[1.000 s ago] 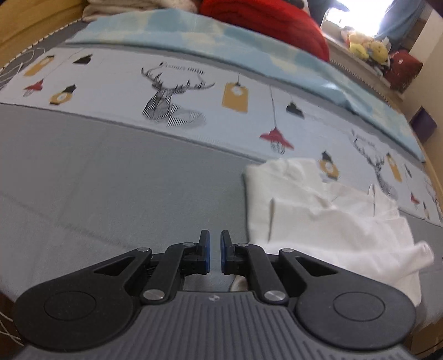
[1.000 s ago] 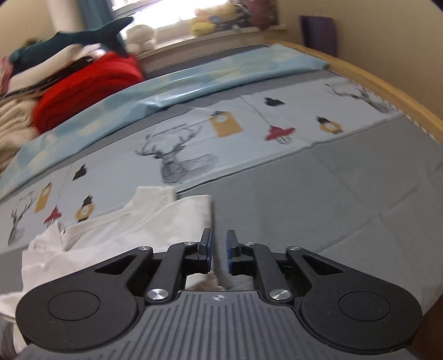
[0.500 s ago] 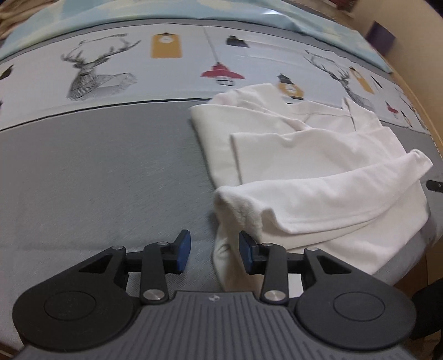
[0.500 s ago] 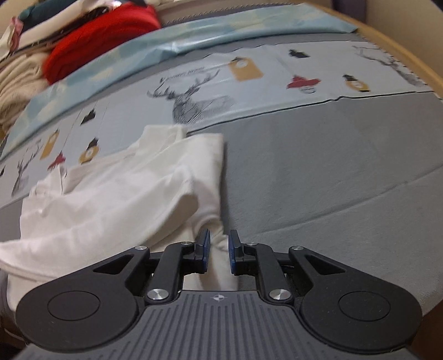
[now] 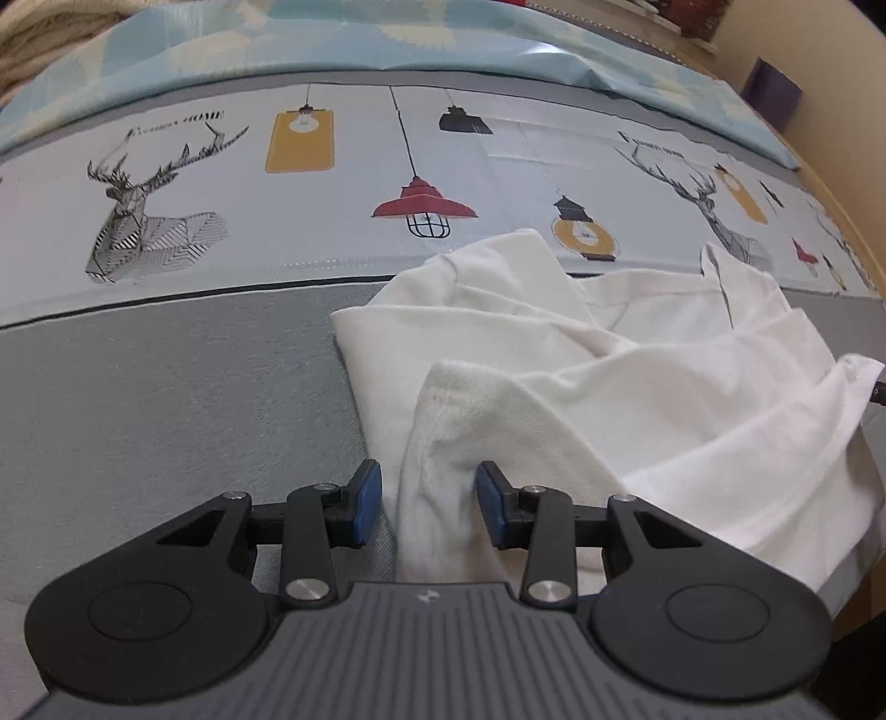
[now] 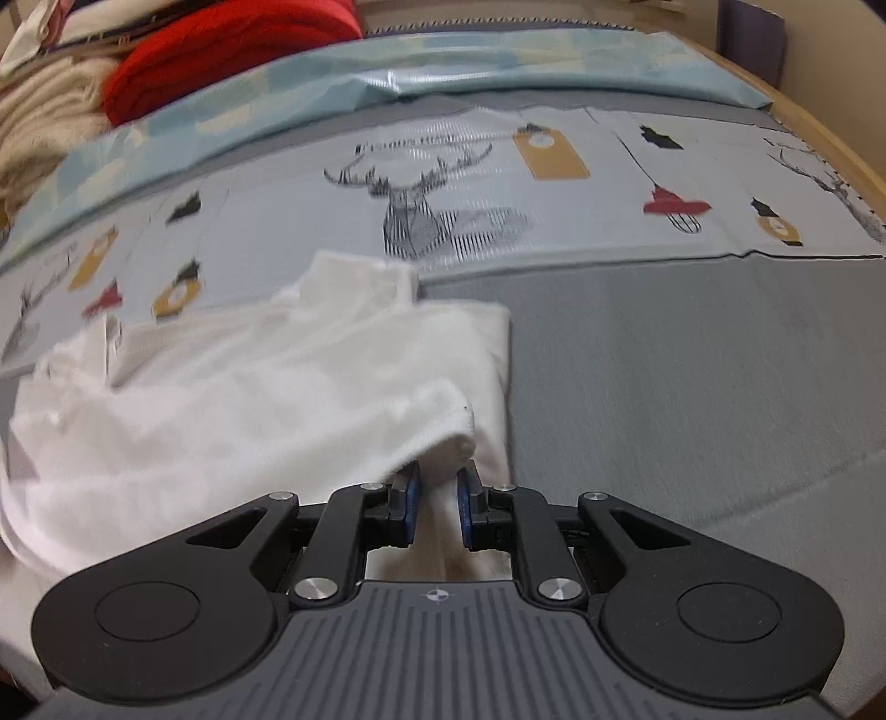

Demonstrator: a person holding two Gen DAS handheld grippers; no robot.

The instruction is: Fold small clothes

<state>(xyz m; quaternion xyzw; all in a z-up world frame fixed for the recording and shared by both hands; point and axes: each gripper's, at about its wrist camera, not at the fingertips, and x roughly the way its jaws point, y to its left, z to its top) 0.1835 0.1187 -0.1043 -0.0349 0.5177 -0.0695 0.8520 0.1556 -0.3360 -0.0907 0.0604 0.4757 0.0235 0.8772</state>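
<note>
A small white garment [image 5: 609,382] lies partly folded on the grey bed cover, its near edge doubled over. My left gripper [image 5: 429,504] is open, its blue pads standing either side of the garment's left near corner without gripping it. In the right wrist view the same garment [image 6: 266,387] fills the left half. My right gripper [image 6: 437,504] is open by a narrow gap, with the garment's right near fold lying between the pads.
A printed sheet with deer and lamps [image 5: 277,183] runs behind the garment, then a light blue blanket [image 6: 387,72]. A red cushion [image 6: 232,44] and cream knitwear [image 6: 39,122] are piled at the back left. A wooden bed edge [image 6: 830,138] curves on the right.
Both grippers have lowered and moved forward to the garment's near edge. The left gripper opened wide from shut, and the right gripper opened slightly. The near edge now lies doubled over.
</note>
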